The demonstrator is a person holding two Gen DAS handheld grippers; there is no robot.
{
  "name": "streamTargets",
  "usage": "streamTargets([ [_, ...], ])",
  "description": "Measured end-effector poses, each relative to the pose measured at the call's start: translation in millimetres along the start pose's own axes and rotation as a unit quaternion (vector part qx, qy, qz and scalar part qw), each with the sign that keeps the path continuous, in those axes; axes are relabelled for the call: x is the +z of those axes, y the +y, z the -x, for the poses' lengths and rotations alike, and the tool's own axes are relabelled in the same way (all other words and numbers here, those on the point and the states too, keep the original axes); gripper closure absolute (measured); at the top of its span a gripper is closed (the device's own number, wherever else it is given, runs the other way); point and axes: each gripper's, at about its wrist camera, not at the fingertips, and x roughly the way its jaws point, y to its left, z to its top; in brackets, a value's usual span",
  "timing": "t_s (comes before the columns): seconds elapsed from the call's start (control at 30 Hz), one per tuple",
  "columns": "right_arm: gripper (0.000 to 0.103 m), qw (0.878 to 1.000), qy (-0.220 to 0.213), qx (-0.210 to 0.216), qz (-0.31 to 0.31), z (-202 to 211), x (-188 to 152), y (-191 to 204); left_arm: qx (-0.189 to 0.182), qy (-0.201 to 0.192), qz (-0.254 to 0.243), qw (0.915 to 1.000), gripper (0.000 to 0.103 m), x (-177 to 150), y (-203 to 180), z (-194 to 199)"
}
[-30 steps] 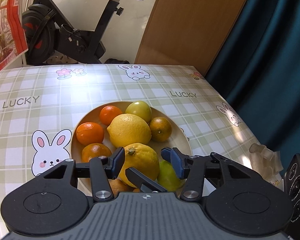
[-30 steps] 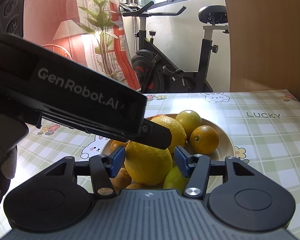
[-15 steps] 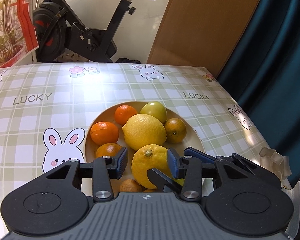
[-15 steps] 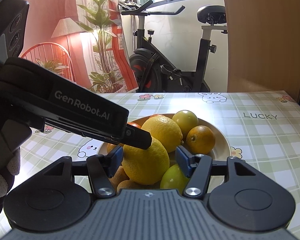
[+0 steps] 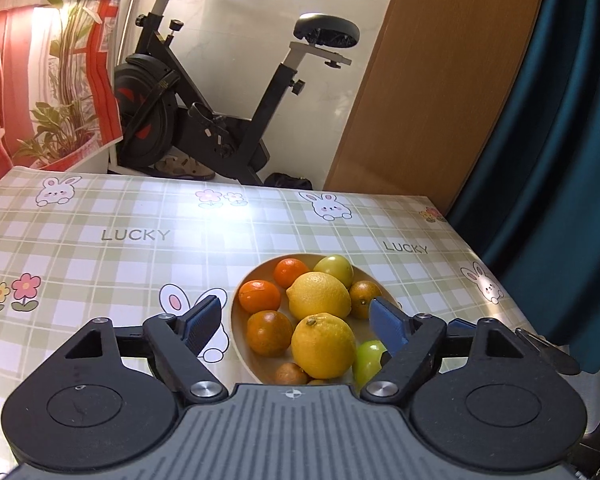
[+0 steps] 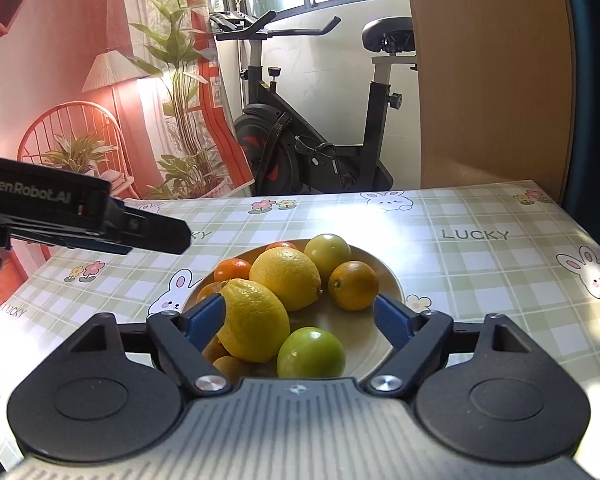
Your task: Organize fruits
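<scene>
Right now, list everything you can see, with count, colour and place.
Lemons: two, yellow, middle of the plate.
Oranges: at least four, orange, around the lemons.
Green fruits: two, green, one near rim, one far rim.
Plate: one, cream, on the table.
Tablecloth: one, green check with rabbits, over the table.
Exercise bike: one, black, behind the table.
Curtain: one, dark teal, on the right.
Left gripper: black with blue pads, jaws just opened, nothing held, above the plate.
Right gripper: same, jaws just opened, nothing held.
</scene>
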Motion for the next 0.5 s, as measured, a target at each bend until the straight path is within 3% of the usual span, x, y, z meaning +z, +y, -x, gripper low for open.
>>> streamTargets([
  [0.2, 0.001, 1.0, -0.009, 0.01, -0.006, 28.2, 11.2, 10.7, 0.021, -0.018, 0.002, 0.9996, 0.011, -7.8, 4.2, 44.2],
  [0.3, 0.0, 1.0, -0.007, 0.024, -0.016, 39.4, 17.5, 15.7, 0.032, -0.02, 0.0, 0.9993, 0.011, -10.0, 4.2, 60.3],
  [0.5, 0.0, 1.0, -0.013, 0.014, -0.01, 63.7, 24.5, 33.3, 0.068, -0.065, -0.003, 0.9955, 0.011, -11.5, -0.7, 104.2],
])
